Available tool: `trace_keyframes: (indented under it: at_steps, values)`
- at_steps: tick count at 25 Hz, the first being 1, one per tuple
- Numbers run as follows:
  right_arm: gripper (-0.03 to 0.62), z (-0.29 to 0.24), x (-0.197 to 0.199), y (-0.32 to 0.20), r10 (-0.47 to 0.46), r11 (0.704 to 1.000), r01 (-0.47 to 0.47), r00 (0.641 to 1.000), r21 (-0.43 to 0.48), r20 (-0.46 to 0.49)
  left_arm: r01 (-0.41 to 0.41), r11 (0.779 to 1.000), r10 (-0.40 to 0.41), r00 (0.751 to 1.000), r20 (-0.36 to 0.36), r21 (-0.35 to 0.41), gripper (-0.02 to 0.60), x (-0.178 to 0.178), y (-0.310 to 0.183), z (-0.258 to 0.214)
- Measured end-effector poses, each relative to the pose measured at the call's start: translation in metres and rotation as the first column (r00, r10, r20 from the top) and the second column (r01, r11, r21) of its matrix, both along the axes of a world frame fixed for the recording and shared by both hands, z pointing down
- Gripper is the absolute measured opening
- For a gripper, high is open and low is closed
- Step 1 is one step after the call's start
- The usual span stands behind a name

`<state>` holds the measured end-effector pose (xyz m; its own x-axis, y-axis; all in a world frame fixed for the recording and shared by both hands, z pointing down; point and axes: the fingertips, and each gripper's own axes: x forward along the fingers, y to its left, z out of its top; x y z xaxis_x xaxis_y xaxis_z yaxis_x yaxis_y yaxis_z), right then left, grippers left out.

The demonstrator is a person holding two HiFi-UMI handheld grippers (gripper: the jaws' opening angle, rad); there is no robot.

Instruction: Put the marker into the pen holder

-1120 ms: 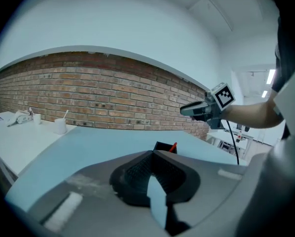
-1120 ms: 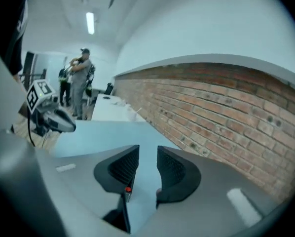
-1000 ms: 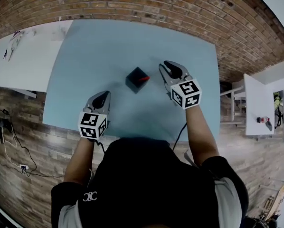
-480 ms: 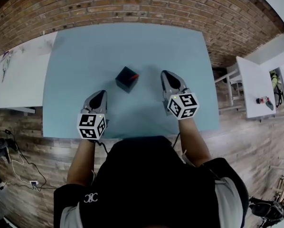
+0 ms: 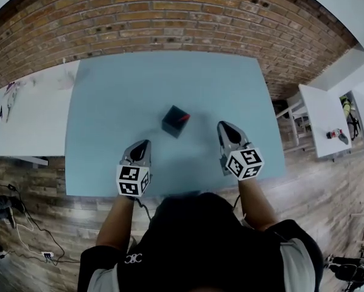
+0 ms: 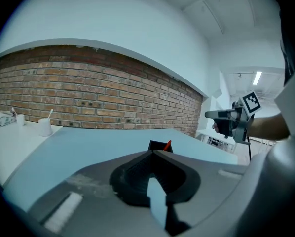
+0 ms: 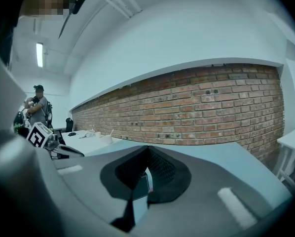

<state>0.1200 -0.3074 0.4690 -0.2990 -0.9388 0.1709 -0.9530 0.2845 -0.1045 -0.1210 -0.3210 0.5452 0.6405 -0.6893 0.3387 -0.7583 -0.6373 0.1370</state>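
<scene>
The black cube-shaped pen holder point(image 5: 175, 121) stands near the middle of the light blue table point(image 5: 109, 108). A red marker point(image 5: 183, 118) sticks out of its top. In the left gripper view the pen holder point(image 6: 159, 145) and the marker's red tip point(image 6: 167, 144) show just beyond the jaws. My left gripper point(image 5: 144, 143) hovers at the near left of the holder, shut and empty. Near right of it is my right gripper point(image 5: 223, 125), also shut with nothing in it. Both stay apart from the holder. Each gripper view shows the jaws meeting at the tips, left gripper point(image 6: 152, 152) and right gripper point(image 7: 146, 147).
A brick wall point(image 5: 170, 17) runs along the table's far edge. A white table point(image 5: 24, 102) with small items stands to the left, another white table point(image 5: 319, 117) to the right. A white cup point(image 6: 44, 127) sits on the left one. A person point(image 7: 37, 110) stands far off.
The right gripper's jaws stood open beside the holder one second ago and are now shut. That gripper has drawn back toward the near edge. The marker stays in the holder.
</scene>
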Motion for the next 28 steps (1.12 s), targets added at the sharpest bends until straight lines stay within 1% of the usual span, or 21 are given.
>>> trace_keyframes:
  at_steps: [4,8,12,14,17,19,22,28]
  values:
    - [0.009,0.009,0.004,0.011,-0.006,1.0,0.006,1.0,-0.023,-0.015,0.027,1.0,-0.027,0.999,-0.017,0.005,0.006,-0.004,0.009,-0.001]
    - [0.009,0.005,0.011,0.014,-0.027,1.0,0.027,1.0,0.0,-0.009,0.06,0.998,-0.06,0.998,-0.02,0.019,0.006,-0.004,0.014,-0.004]
    - [0.009,0.003,0.024,0.038,-0.051,0.998,0.051,0.999,0.026,0.004,0.082,0.996,-0.082,0.996,-0.02,0.026,0.006,0.007,0.031,-0.009]
    - [0.009,0.0,0.035,0.053,-0.066,0.997,0.066,0.998,0.043,-0.011,0.089,0.996,-0.089,0.996,-0.023,0.03,0.006,0.018,0.043,-0.014]
    - [0.009,-0.009,0.061,0.082,-0.064,0.995,0.064,0.998,0.079,-0.007,0.098,0.994,-0.097,0.995,-0.017,0.052,0.006,0.037,0.07,-0.023]
    - [0.009,-0.011,0.073,0.104,-0.07,0.993,0.07,0.998,0.099,0.0,0.1,0.994,-0.099,0.995,-0.021,0.053,0.006,0.05,0.09,-0.027]
    - [0.009,-0.004,0.086,0.139,-0.102,0.988,0.103,0.995,0.112,-0.01,0.103,0.993,-0.102,0.994,-0.023,0.06,0.006,0.07,0.127,-0.03]
    - [0.009,0.004,0.105,0.22,-0.158,0.979,0.152,0.987,0.133,0.033,0.145,0.988,-0.145,0.989,-0.011,0.05,0.006,0.096,0.213,-0.027]
